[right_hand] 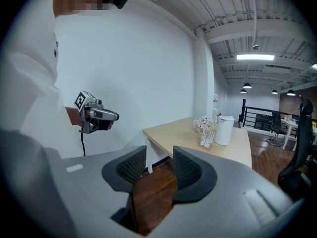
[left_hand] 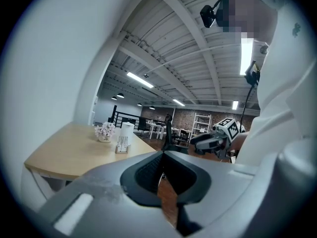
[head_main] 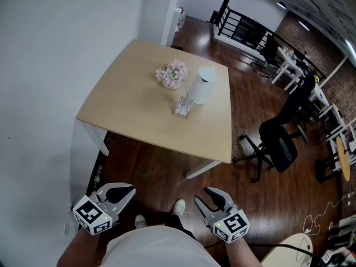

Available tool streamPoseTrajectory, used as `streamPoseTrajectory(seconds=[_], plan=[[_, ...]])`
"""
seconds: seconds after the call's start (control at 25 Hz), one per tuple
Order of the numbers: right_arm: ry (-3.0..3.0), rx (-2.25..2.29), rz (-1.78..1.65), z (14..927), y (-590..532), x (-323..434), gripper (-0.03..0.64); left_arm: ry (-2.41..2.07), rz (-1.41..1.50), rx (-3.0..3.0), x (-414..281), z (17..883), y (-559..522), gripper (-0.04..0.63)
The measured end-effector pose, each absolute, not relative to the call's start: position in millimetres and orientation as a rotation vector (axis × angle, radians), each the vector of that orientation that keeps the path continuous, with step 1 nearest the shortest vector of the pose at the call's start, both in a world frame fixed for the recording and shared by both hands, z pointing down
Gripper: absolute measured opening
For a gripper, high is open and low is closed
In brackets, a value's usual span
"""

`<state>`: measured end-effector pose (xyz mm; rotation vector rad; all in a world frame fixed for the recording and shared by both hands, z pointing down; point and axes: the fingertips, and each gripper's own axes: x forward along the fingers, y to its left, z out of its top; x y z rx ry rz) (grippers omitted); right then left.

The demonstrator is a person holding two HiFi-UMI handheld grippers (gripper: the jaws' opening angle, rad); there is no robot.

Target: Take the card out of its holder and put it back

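A white printed card stands in its small holder (head_main: 182, 107) near the middle of the light wooden table (head_main: 128, 104), beside the flowers and the white cylinder. The same holder shows small in the left gripper view (left_hand: 121, 144) and in the right gripper view (right_hand: 206, 139). Both grippers hang low in front of the person's body, well short of the table. My left gripper (head_main: 129, 189) (left_hand: 162, 157) has its pads together with nothing in them. My right gripper (head_main: 201, 198) (right_hand: 159, 155) stands open, only floor showing between its pads.
A pot of pink flowers (head_main: 172, 74) and a white cylinder (head_main: 202, 85) stand just behind the holder. A black office chair (head_main: 278, 141) is at the table's right. A white wall runs along the left. Dark wooden floor lies between me and the table.
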<state>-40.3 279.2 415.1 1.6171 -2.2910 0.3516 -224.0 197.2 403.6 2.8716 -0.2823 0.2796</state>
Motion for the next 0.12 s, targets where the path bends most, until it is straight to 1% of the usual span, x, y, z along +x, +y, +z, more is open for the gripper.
streamPoseTrajectory(seconds=[0.12], plan=[[-2.291,1.612,0.341,410.0,278.5,-41.3,0.170,-0.294,0.283,2.868,-228.5,400.2,198.0,0.005]])
